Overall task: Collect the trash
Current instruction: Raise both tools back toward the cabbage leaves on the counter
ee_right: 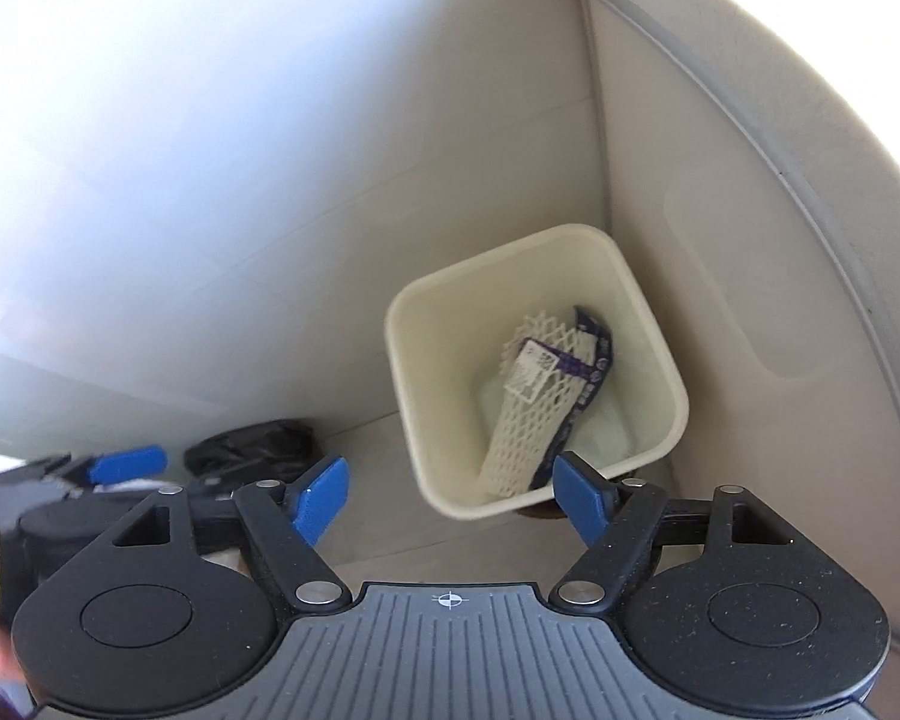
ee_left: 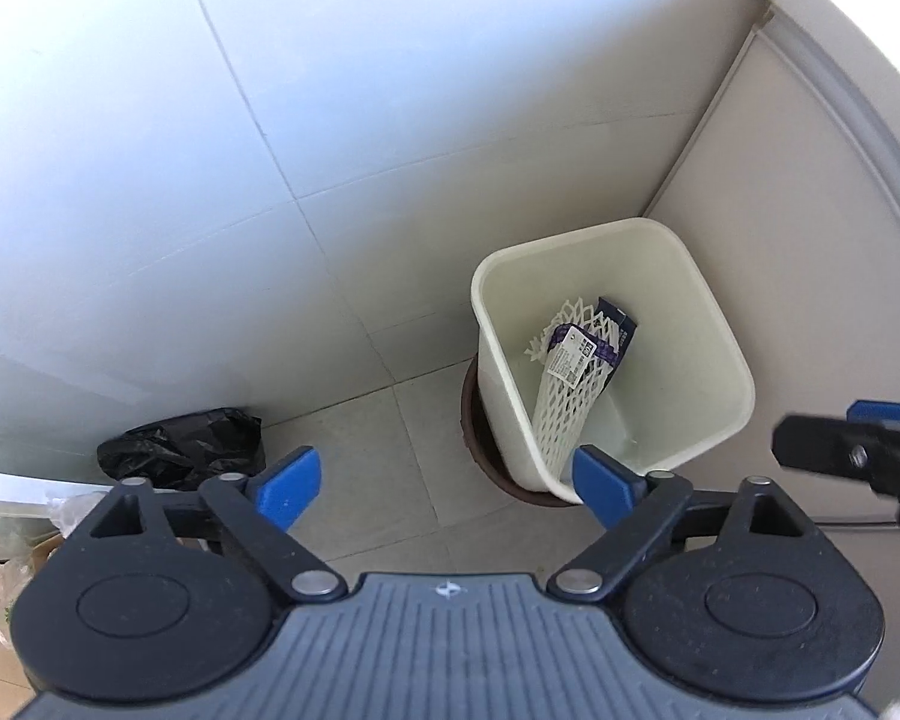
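Left wrist view: our left gripper (ee_left: 447, 483) hangs wide open and empty above the floor (ee_left: 366, 438). Our right gripper (ee_right: 450, 495) is open and empty too. Foam net (ee_left: 564, 402) and purple wrapper (ee_left: 615, 330) lie inside the bin (ee_left: 708, 420); a black bag (ee_left: 180, 447) sits nearby.

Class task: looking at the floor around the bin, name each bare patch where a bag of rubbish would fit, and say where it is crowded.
Free: the floor tiles between the black plastic bag and the cream wastebasket. Crowded: the corner where the wastebasket stands close to the cabinet panel, and inside it, where the foam net sleeve and purple carton lie.
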Demonstrator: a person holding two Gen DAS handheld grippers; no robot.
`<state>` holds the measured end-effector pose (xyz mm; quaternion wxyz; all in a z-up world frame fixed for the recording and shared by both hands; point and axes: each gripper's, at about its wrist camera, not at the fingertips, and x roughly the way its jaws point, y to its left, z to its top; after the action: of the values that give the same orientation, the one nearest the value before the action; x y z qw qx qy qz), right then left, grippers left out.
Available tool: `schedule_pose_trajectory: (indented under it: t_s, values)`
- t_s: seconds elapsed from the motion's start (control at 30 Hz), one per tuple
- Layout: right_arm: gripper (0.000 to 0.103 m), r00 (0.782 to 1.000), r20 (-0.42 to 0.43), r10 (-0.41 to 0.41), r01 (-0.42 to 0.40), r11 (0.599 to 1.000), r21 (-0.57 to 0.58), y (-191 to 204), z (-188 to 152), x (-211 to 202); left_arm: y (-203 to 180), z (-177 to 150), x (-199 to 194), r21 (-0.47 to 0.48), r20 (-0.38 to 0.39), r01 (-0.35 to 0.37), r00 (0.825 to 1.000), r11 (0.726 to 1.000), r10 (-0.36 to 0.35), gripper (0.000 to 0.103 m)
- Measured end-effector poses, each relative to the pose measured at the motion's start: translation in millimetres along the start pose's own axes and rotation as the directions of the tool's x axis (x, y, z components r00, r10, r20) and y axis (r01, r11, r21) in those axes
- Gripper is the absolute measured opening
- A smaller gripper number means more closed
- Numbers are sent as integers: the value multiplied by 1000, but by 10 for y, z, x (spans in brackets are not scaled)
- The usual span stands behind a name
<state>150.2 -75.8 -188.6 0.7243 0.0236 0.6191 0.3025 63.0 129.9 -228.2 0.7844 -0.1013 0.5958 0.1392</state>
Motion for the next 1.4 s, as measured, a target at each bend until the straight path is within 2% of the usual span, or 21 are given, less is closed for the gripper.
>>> schedule_pose_trajectory:
  t_s: [0.23, 0.33, 0.47, 0.63, 0.87, 1.2, 1.4]
  values:
    - [86, 998, 48, 48, -44, 996, -75, 133, -127, -437, 58, 66, -268, -7, 20, 21, 1000, 1000, -21, 100]
    - [90, 992, 111, 55, -47, 996, -75, 103, -131, -658, 27, 114, -392, -5, 47, 34, 998, 999, -34, 102]
    - [91, 976, 218, 22, -15, 999, -33, -32, -120, -998, -72, 212, -549, 1, 80, 69, 994, 998, -69, 102]
    - [91, 938, 341, -67, 57, 998, 39, -254, -92, -1344, -301, 374, -715, 54, 114, 117, 986, 992, -123, 102]
    - [93, 882, 439, -168, 103, 980, 168, -663, -109, -1664, -773, 609, -942, 183, 173, 114, 974, 977, -146, 102]
    - [95, 822, 481, -304, 163, 936, 314, -1306, -77, -1904, -1535, 916, -1100, 292, 211, 159, 951, 943, -226, 102]
    - [95, 776, 474, -416, 266, 897, 352, -1655, -35, -1882, -1950, 1087, -1056, 318, 229, 192, 935, 928, -272, 102]
